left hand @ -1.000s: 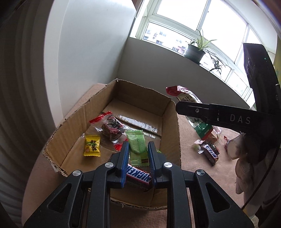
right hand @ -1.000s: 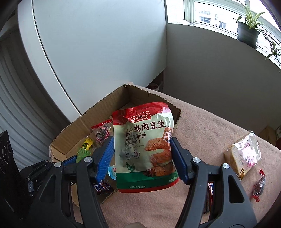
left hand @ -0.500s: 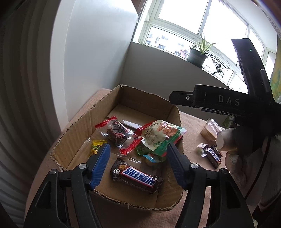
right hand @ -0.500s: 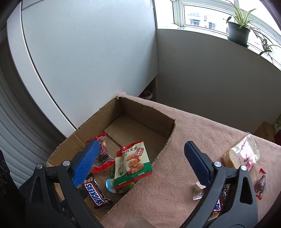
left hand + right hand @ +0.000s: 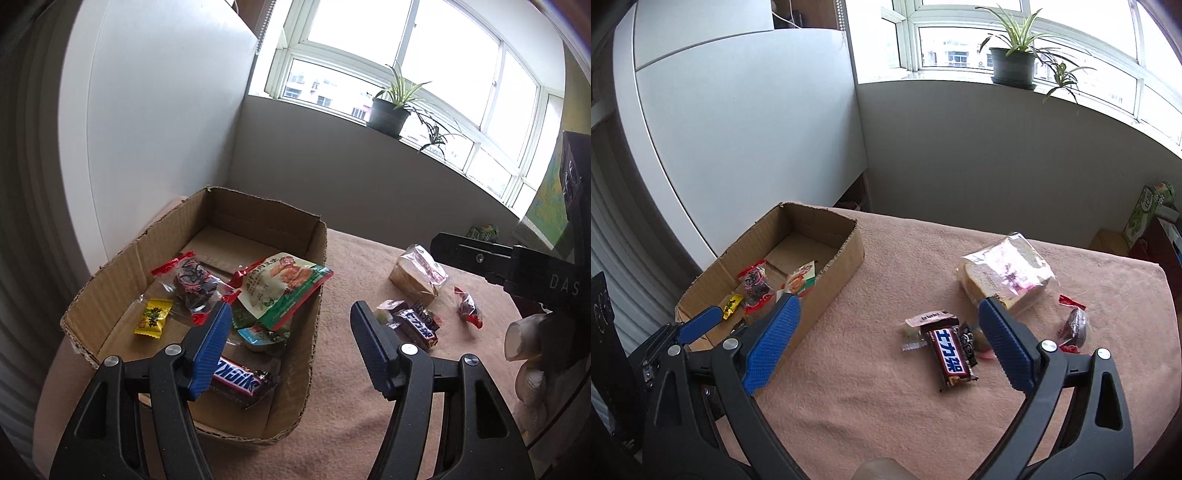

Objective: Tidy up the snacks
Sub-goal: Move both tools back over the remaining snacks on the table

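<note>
The cardboard box [image 5: 316,332] holds a Snickers bar [image 5: 240,380], a green-and-red pouch [image 5: 284,284], a yellow candy [image 5: 153,317] and a dark plum pack [image 5: 192,284]. My left gripper [image 5: 291,310] is open above the box's near right corner, with nothing between its fingers. My right gripper [image 5: 886,304] is wide open over the cloth, right of the box [image 5: 831,273]. A brown chocolate bar [image 5: 951,354] lies between its fingers on the table, untouched. A wrapped bread slice [image 5: 1004,277] and a dark red-ended candy [image 5: 1075,326] lie beyond the right finger.
A pink cloth [image 5: 871,398] covers the table. A white cabinet [image 5: 750,122] stands behind the box. A potted plant [image 5: 1012,62] sits on the window sill. Small wrapped sweets [image 5: 916,328] lie beside the chocolate bar. A gloved hand [image 5: 532,343] holds the right gripper.
The left gripper opened and left the Snickers bar in the box. The right gripper opened, dropped the pouch into the box, then swung right over the loose snacks.
</note>
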Tool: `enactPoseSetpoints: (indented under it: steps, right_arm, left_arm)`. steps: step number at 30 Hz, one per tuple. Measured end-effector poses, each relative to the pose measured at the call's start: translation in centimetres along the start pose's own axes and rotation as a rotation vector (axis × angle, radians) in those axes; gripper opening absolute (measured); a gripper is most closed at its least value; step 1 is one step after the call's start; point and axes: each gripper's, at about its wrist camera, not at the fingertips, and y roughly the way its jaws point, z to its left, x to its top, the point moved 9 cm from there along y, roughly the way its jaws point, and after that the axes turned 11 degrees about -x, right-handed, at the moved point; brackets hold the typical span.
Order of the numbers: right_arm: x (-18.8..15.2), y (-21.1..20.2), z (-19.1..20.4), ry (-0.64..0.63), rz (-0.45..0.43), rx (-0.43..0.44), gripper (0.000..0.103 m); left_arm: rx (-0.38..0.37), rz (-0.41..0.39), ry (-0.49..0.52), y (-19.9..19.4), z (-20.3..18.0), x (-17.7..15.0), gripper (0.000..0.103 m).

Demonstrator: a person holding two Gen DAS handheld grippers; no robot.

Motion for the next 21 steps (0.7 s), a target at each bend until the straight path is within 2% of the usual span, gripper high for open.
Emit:
enactPoseSetpoints:
  steps: [5, 10, 16, 21]
  right_arm:
    - [-4.1, -1.8, -6.8, 0.085, 0.006, -0.102, 0.099]
    - [-8.6, -3.4, -11.4, 0.105, 0.018, -0.2, 0.099]
    - [-11.8, -5.2, -14.2, 0.056, 0.019, -0.259, 0.099]
    - [-12.3, -5.8, -15.6, 0.028, 0.004, -0.282, 0.099]
  left_arm:
    - [-0.004, 0.015, 0.064, 1.4, -3.1, -0.6, 0.066]
    - [-0.042, 0.032, 0.039, 2.9, -5.2, -1.2, 0.066]
    - [-0.041, 0.06, 0.125, 5.0, -9.2, -2.2, 0.066]
    - [-0.092, 0.114, 0.084, 7.2, -11.6, -3.2, 0.066]
